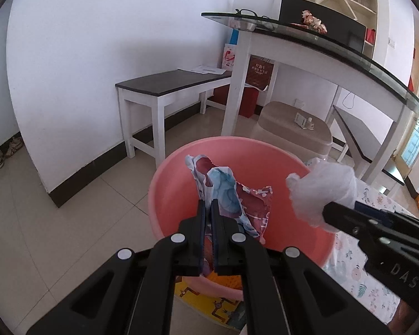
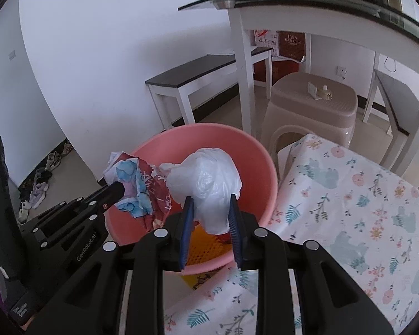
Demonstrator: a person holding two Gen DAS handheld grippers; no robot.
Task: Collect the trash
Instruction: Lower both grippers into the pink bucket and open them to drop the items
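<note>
The crumpled red, white and blue plastic wrapper (image 1: 231, 195) hangs in the middle of the left wrist picture, above the open mouth of the round pink plastic basin (image 1: 181, 167). The scrunched white plastic bag (image 2: 206, 187) sits in the middle of the right wrist picture, also over the basin. Both bits of trash look ready to be dropped in.

What could go wrong? The wrapper is light and floppy. If it is let go too near the rim, I think it could slide over the edge and land on the pale floor tiles (image 1: 56, 237) at the lower left. The white bag is puffy and it might stick to a claw's blue pads for a moment. The bag is also close to the edge nearest the flowery white cloth (image 2: 363, 209) at the right, so it could fall there if the hand drifts that way. The two claws are close, so they could bump.

The left claw (image 1: 208, 209) is pressed almost fully together, pinching a thin fold of the wrapper. The right claw (image 2: 211, 203) is partly spread, and its two blue pads squeeze the white bag from both sides.

Behind the basin stands a beige plastic stool (image 2: 312, 100), and a white bench with a dark top (image 1: 167, 83) is by the wall.
</note>
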